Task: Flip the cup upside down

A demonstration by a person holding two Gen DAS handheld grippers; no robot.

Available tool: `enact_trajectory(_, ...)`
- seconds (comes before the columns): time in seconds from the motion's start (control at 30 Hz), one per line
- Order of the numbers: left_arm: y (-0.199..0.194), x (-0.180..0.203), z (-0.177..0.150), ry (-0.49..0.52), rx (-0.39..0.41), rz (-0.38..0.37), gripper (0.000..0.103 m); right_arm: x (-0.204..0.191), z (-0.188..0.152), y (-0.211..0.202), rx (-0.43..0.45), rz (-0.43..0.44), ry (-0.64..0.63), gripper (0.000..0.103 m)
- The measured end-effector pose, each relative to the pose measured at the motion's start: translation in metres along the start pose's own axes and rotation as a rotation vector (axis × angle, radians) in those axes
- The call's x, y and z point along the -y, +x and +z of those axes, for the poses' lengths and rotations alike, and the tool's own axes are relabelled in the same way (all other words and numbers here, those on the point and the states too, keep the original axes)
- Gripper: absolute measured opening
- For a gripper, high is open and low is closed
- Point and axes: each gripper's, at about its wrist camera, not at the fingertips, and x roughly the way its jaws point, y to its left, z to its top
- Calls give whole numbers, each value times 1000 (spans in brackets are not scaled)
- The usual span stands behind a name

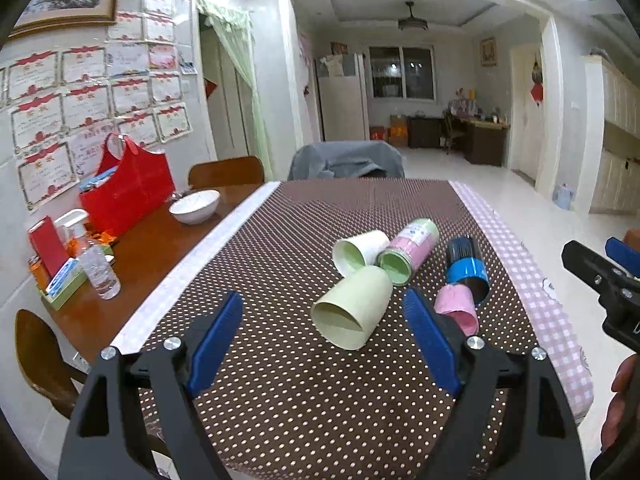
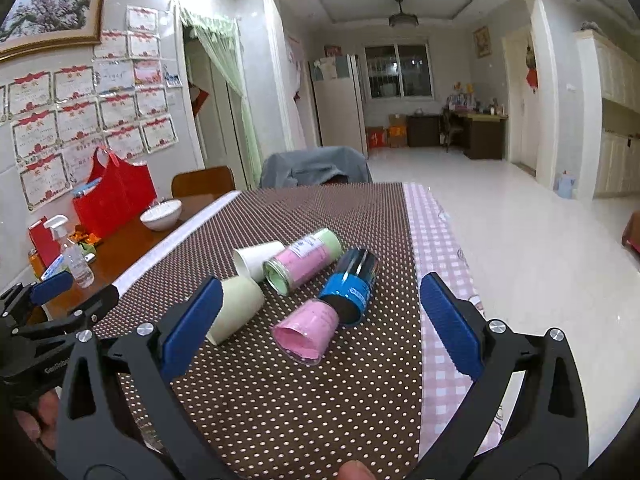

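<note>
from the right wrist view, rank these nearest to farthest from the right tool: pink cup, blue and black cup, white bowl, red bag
From the right tool:
1. pink cup, lying on its side between the fingers, mouth toward the camera
2. blue and black cup, just behind the pink one
3. white bowl, far left on the wooden table
4. red bag, left, behind the bowl by the wall

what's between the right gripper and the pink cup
Only bare dotted tablecloth lies between the open right gripper and the pink cup, in the right wrist view.
</note>
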Motion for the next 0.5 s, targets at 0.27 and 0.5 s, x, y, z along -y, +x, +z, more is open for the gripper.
enact_trajectory(0.27, 64, 31, 14, 53, -119, -53, 82, 31, -3, 52, -134, -23, 48, 97)
enact_trajectory(0.5, 106, 62, 35, 96, -228, -144, 82, 57, -5, 84, -246, -52, 96, 97)
